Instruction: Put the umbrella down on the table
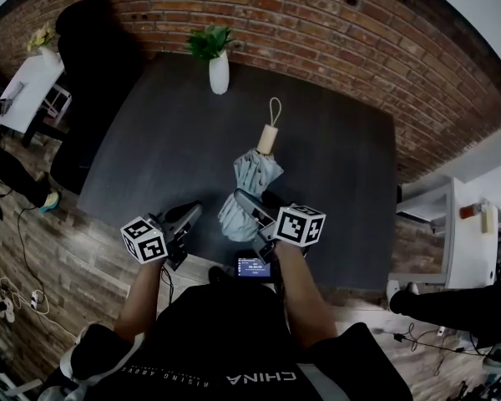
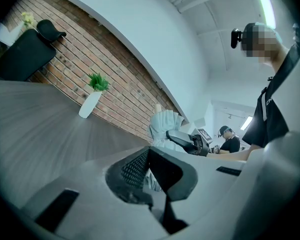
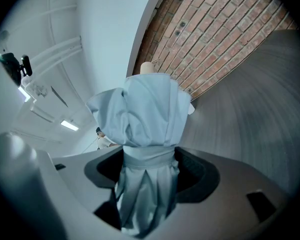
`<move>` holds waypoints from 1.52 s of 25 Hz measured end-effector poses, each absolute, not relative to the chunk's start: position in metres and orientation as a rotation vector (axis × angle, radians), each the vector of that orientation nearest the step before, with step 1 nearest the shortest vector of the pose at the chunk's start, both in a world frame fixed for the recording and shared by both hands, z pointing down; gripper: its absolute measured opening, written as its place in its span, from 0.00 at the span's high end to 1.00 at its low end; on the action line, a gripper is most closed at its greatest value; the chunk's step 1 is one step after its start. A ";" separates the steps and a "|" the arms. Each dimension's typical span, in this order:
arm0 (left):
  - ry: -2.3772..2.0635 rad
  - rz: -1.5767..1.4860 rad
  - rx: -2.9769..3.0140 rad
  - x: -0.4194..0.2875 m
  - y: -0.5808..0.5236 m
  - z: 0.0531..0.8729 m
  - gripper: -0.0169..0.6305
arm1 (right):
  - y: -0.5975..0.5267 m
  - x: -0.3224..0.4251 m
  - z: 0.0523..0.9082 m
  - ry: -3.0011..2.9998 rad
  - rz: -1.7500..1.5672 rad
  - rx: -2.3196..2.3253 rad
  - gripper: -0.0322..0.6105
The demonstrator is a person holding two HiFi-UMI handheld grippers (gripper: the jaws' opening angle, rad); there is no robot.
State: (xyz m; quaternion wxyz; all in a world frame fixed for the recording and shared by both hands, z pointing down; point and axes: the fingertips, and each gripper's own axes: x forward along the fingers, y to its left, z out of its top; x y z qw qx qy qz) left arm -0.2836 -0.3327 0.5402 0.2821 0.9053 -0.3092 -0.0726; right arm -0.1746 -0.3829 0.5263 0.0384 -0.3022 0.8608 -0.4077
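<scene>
A folded pale blue umbrella with a wooden handle and cord loop points away from me over the dark grey table. My right gripper is shut on its strapped middle, and the fabric fills the space between the jaws of that gripper. I cannot tell whether the umbrella touches the tabletop. My left gripper hovers at the table's near edge, left of the umbrella, shut and empty. From there the umbrella shows just beyond.
A white vase with a green plant stands at the table's far edge by the brick wall. A small lit screen sits at the near edge. A black chair stands far left, white shelving to the right.
</scene>
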 end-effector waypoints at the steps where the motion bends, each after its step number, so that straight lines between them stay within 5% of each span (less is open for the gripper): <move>1: -0.830 -0.194 2.422 -0.283 -0.333 0.541 0.97 | -0.383 -0.174 0.527 2.643 -1.252 -0.929 0.47; 38: -1.053 -0.236 2.202 -0.313 -0.402 0.572 0.97 | -0.575 -0.248 0.637 3.703 -1.120 -0.592 0.47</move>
